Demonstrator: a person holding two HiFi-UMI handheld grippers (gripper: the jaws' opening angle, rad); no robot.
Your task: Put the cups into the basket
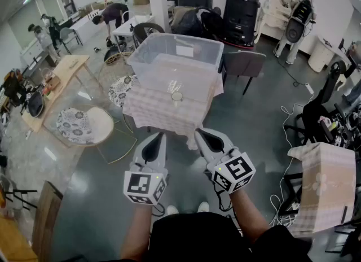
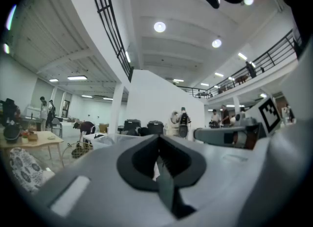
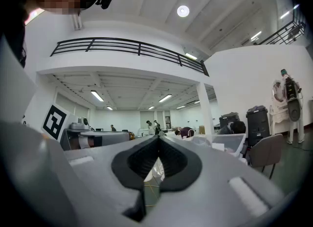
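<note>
Left claw (image 1: 159,135): jaws together, tips touching, nothing between them; held level and aimed at the desk ahead. Its own view (image 2: 157,138) shows the dark pads meeting along one line.
Right claw (image 1: 198,132): jaws together as well, with nothing clamped; just beside the left claw and level with it. In its own view (image 3: 157,137) the pads meet at the tips.
Marker cubes: one sits at the rear of each claw, the left cube (image 1: 145,186) and the right cube (image 1: 234,171), right in front of the person's hands.
Desk (image 1: 148,111): small, covered with a checked cloth; straight ahead of both claws and apart from their tips.
Basket (image 1: 151,57): a clear plastic bin on the far half of the desk, beyond both claws. The right gripper view shows it ahead and to the right (image 3: 226,143).
Cup (image 1: 177,95): a small clear one standing on the cloth just in front of the basket, between the basket and the claw tips, and touched by neither claw. It is too small to tell more.
Chair (image 1: 243,63): grey, right of the basket, well ahead of the right claw.
Round seats (image 1: 75,125): patterned, on the floor ahead and left of the left claw.
</note>
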